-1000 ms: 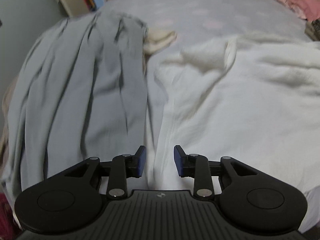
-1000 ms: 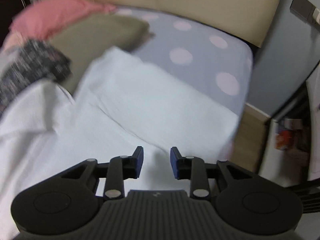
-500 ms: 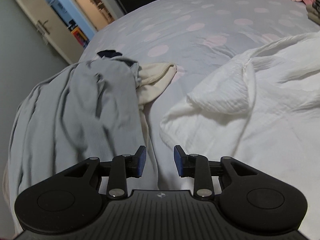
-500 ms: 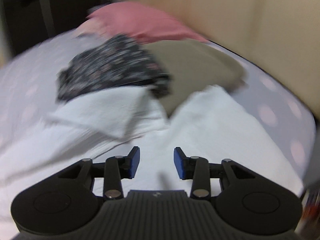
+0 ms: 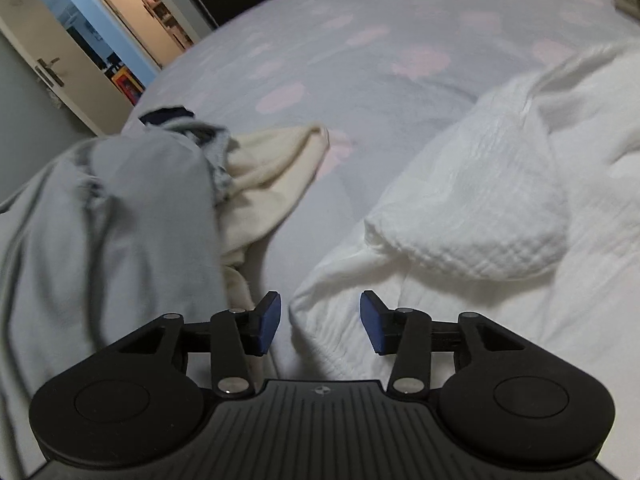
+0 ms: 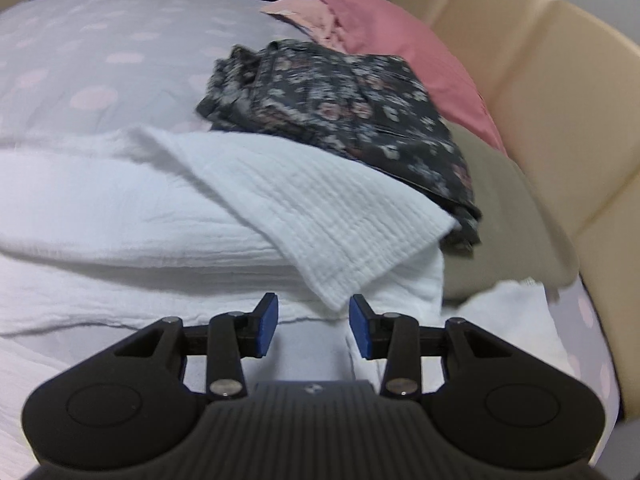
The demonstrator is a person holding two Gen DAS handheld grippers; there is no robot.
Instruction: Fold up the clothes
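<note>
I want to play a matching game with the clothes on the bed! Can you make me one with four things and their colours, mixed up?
Things:
1. shirt
2. towel
3. flowery dress
4. pillow

Colours:
a. pink
b. white
c. dark with little flowers
d. pale blue-grey

Pairs: 1-d, 2-b, 3-c, 4-a

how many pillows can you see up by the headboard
2: a pink pillow against the headboard, and an olive-grey pillow nearer the camera, partly under the floral garment. More may be hidden.
</note>
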